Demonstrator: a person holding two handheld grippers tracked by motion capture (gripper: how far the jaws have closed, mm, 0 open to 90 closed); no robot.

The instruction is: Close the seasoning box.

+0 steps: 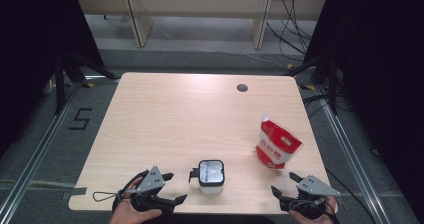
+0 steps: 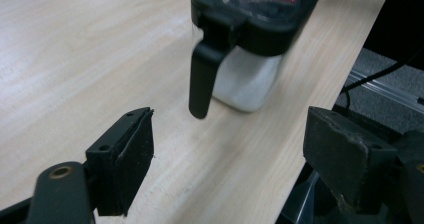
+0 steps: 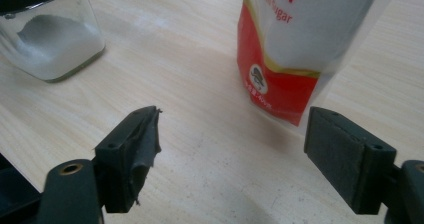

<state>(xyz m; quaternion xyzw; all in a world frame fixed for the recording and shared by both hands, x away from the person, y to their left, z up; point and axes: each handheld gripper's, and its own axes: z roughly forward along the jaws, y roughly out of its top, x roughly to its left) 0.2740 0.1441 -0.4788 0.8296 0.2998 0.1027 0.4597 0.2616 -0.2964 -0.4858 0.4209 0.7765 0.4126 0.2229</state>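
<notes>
- Your left gripper (image 1: pixel 173 188) sits at the table's (image 1: pixel 165 114) near edge, jaws spread wide, nothing between them
- Your right gripper (image 1: pixel 284 182) rests near the front right corner, jaws also wide apart and empty
- The jar (image 1: pixel 210 174) stands upright between your hands, close to the near edge, with white powder in its lower part
- Its handle (image 2: pixel 204 74) hangs down the side facing your left gripper, so that hand has the direct line to it
- The sugar bag (image 1: pixel 276 144) stands just beyond your right gripper, leaning a little, spout up
- Judged from this, take the bag with the right hand, across its width, and steady the jar with the left
</notes>
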